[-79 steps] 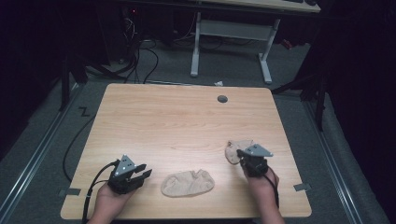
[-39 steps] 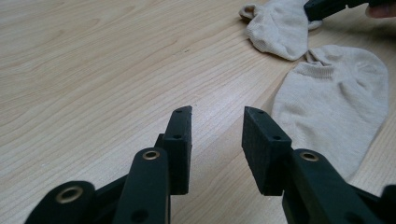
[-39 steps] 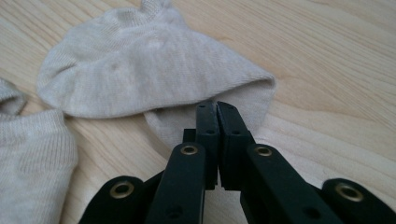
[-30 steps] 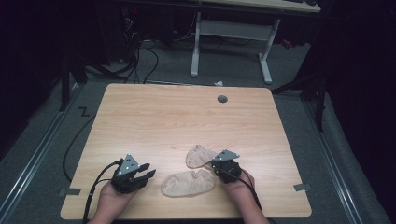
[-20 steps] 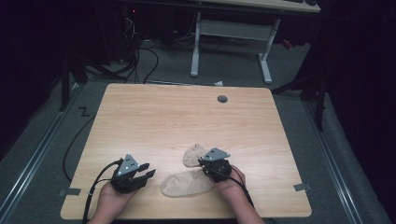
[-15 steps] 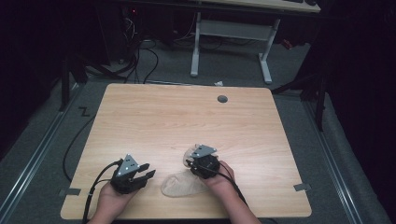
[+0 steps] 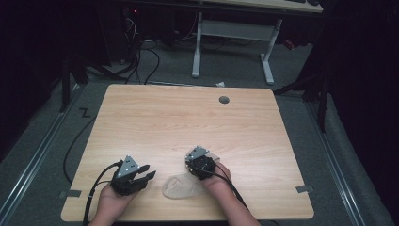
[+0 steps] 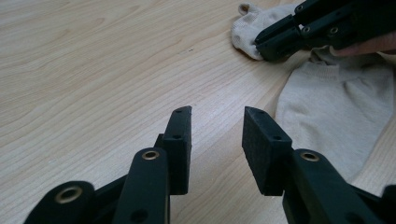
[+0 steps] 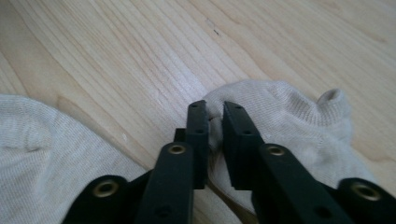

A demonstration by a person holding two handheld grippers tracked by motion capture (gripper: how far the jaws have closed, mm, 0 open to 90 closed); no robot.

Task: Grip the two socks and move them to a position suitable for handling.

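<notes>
Altogether two beige socks (image 9: 289, 126) (image 7: 181, 188), two tongs (image 7: 143, 173) (image 9: 215, 109).

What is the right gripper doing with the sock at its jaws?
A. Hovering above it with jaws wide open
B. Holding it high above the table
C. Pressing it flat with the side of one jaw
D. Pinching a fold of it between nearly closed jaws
D: in the right gripper view, the right gripper has its jaws closed on a bunched fold of the beige sock, which lies on the table.

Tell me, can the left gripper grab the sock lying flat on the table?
Probably yes. The left gripper is open, and the flat sock lies just ahead to its side across bare table. The right gripper holds the other sock nearby.
</notes>
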